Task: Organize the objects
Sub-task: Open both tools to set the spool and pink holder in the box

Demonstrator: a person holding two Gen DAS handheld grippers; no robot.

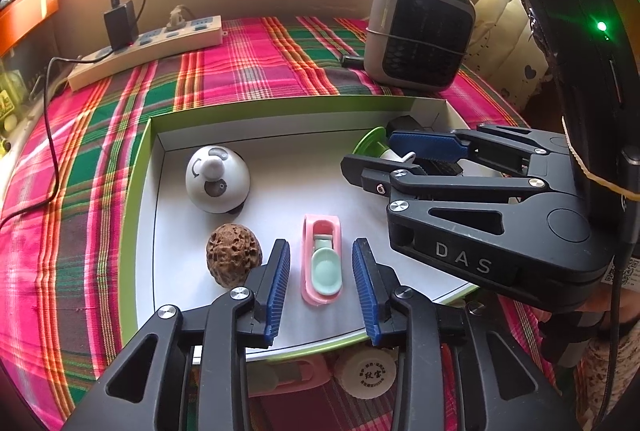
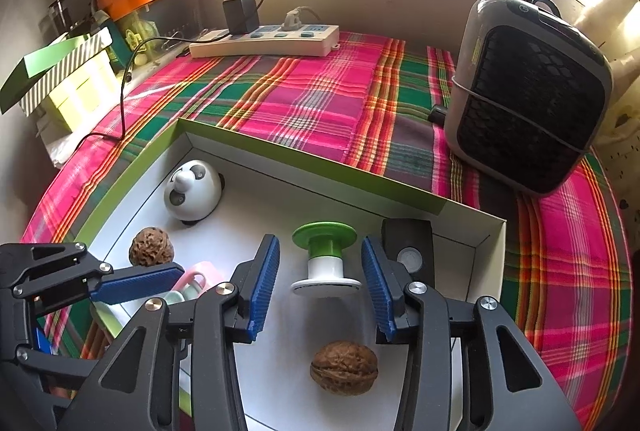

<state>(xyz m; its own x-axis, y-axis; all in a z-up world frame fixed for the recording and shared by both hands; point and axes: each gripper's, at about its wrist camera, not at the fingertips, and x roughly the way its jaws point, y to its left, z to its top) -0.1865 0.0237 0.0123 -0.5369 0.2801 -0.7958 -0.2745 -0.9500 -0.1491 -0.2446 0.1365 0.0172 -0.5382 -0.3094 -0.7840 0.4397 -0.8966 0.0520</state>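
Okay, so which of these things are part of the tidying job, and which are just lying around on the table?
Part of the job:
green-edged tray
panda bell
rough walnut
smooth walnut
pink clip
green and white spool
small black device

Just lying about:
power strip
black charger
fan heater
plaid cloth

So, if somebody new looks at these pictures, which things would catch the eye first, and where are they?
Probably the shallow green-rimmed white box on the bright pink and green plaid cloth. Inside it, the left gripper stands open around a pink and mint toy, and the right gripper stands open around a green and white spool. A panda-faced dome sits in the far left corner of the box.
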